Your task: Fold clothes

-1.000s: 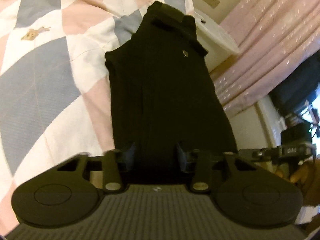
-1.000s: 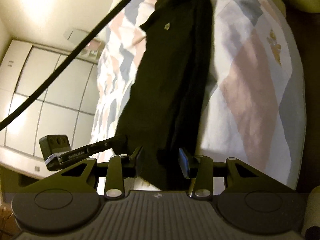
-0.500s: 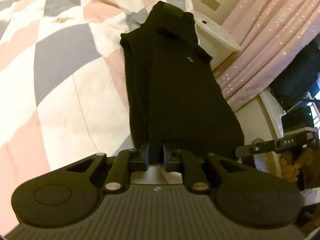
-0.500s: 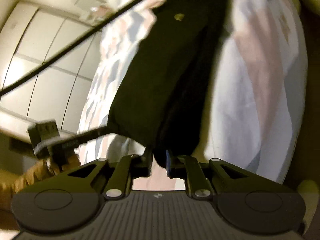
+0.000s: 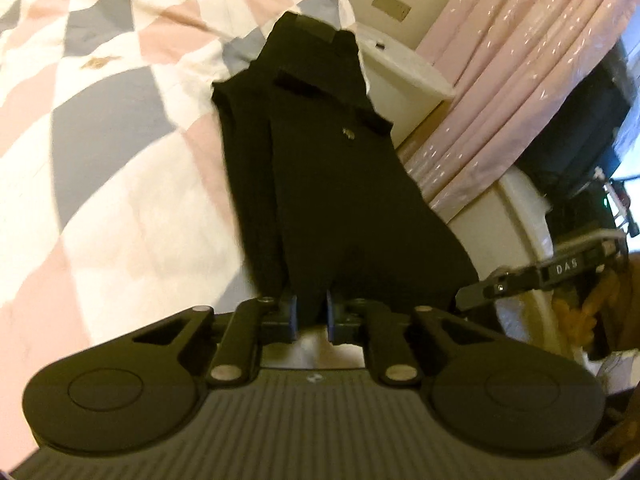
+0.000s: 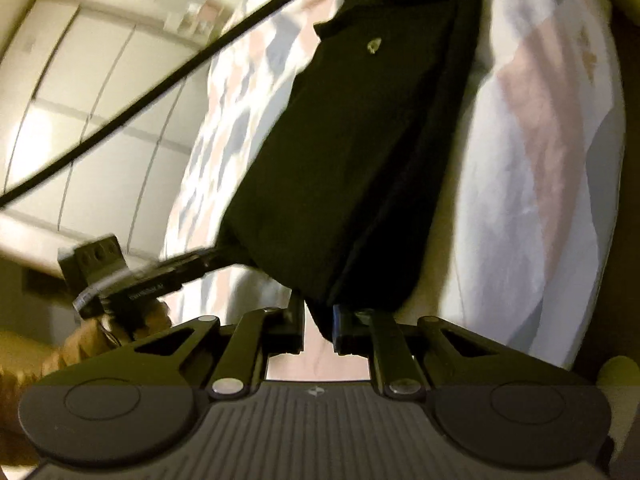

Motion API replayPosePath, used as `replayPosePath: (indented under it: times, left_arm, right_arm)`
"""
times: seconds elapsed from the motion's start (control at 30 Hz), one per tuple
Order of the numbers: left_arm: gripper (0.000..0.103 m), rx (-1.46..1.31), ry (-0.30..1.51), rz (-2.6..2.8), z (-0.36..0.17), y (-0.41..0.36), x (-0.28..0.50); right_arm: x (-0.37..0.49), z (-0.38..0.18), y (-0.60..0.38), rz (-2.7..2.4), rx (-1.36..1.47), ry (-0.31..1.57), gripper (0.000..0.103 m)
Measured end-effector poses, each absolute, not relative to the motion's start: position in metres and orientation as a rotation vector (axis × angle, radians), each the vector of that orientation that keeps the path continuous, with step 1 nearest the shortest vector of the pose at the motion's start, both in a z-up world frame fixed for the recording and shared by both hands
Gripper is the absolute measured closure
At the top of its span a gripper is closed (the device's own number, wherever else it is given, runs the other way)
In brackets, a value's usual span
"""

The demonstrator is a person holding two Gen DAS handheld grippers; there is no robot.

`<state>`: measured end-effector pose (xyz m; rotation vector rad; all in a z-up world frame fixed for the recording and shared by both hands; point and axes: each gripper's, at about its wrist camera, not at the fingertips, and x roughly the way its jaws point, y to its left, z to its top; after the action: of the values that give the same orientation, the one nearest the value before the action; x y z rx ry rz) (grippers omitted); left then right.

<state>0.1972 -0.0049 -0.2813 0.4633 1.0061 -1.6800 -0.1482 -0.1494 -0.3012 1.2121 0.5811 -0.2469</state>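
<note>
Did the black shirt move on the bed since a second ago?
Yes. The black shirt got narrower: its left edge slid right, uncovering more checkered bedspread, as the left gripper pinched its hem.

Bed under a quilt (image 5: 100, 168) patterned in pink, grey and white diamonds, small gold motifs here and there. Beside its far corner, a white lidded bin (image 5: 404, 80), just left of pink curtains (image 5: 520, 72) flecked with pale marks. On the wall above the bin, a beige switch plate (image 5: 391, 5). Dark equipment (image 5: 576, 136) to the right of the curtains, partly hidden. From the other side: white wardrobe doors (image 6: 92, 112), and a black cable (image 6: 168, 76) slanting across them.
</note>
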Motion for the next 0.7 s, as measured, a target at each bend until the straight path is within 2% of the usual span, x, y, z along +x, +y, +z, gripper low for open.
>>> replayPosePath:
  times: [0.13,0.27,0.3,0.33,0.37,0.43,0.47,0.5,0.53,0.6,0.7]
  left_arm:
    - [0.092,0.486,1.026,-1.627,-0.295,-0.003,0.194]
    - [0.089,0.577,1.01,-1.638,-0.285,-0.011,0.195]
    - [0.085,0.585,1.015,-1.648,-0.28,-0.012,0.196]
    - [0.08,0.578,1.018,-1.66,-0.276,-0.015,0.197]
    - [0.069,0.567,1.019,-1.674,-0.273,-0.018,0.197]
    - [0.067,0.546,1.042,-1.706,-0.275,-0.025,0.197]
    - [0.069,0.548,1.052,-1.715,-0.279,-0.03,0.194]
    - [0.077,0.551,1.06,-1.724,-0.284,-0.034,0.192]
    - [0.081,0.548,1.064,-1.72,-0.286,-0.035,0.191]
    - [0.085,0.527,1.073,-1.712,-0.285,-0.028,0.192]
    - [0.084,0.558,1.084,-1.681,-0.283,-0.015,0.186]
  right_arm:
    - [-0.145,-0.314,-0.147,-0.239,1.229,0.63,0.089]
    - [-0.141,-0.311,-0.156,-0.241,1.266,0.662,0.069]
    - [-0.143,-0.308,-0.157,-0.238,1.262,0.659,0.056]
    - [-0.146,-0.306,-0.159,-0.243,1.273,0.639,0.051]
    - [-0.149,-0.304,-0.161,-0.249,1.285,0.618,0.045]
    - [-0.153,-0.307,-0.169,-0.292,1.34,0.546,0.045]
    - [-0.153,-0.312,-0.171,-0.305,1.361,0.532,0.048]
    - [-0.153,-0.318,-0.173,-0.316,1.381,0.521,0.071]
    - [-0.15,-0.322,-0.174,-0.315,1.382,0.538,0.081]
    - [-0.146,-0.325,-0.17,-0.316,1.345,0.559,0.088]
    - [-0.151,-0.326,-0.163,-0.262,1.348,0.577,0.092]
